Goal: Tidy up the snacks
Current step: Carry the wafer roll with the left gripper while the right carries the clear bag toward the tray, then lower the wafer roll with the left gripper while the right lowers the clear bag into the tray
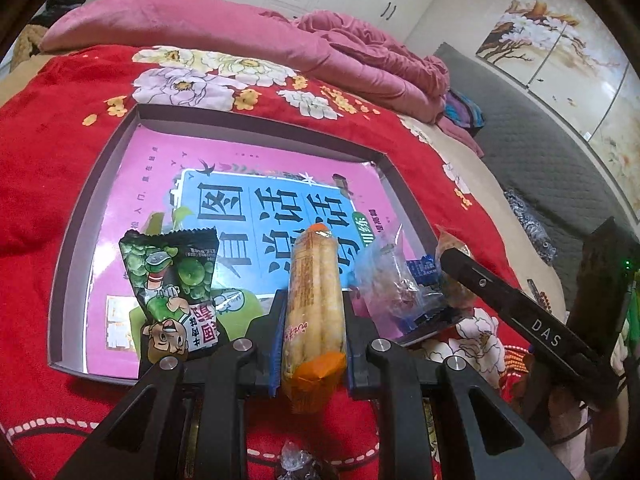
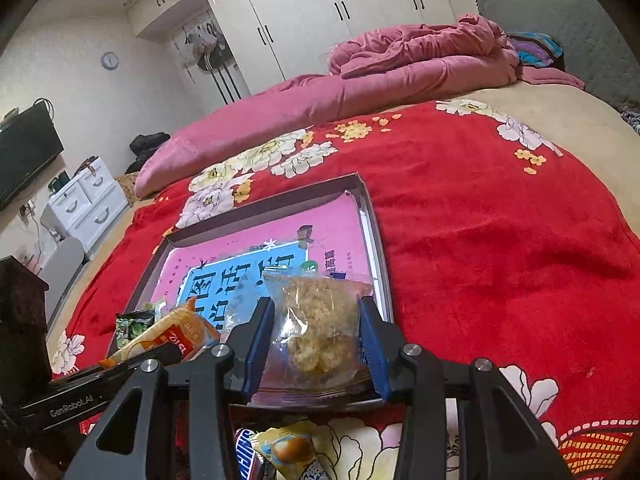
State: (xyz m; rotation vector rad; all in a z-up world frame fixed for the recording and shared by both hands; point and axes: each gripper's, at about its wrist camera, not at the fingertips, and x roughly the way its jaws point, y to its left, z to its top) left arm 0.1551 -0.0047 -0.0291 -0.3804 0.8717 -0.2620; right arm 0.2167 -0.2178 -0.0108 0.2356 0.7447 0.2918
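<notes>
Placing step: left gripper (image 1: 310, 316) clamps orange biscuit pack (image 1: 314, 304), right gripper (image 2: 316, 344) clamps clear pastry bag (image 2: 316, 328); next, release into shallow box (image 1: 80, 216).

Orange cracker pack (image 1: 314, 312) held lengthwise above tray (image 1: 92, 184); clear cookie bag (image 2: 316, 332) right; green pea packet (image 1: 172, 292) left.

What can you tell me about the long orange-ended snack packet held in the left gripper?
The long orange-ended packet is a slim, glossy plastic wrapper, see-through along its middle over pale yellow stick-like pieces, with orange crimped ends and red print down one side. The left gripper is shut on its lower half, a blue pad pressing each side. It points away from the camera, over the near edge of the shallow box on the red floral blanket. The right wrist view shows it tilted beside the green pea packet.
</notes>
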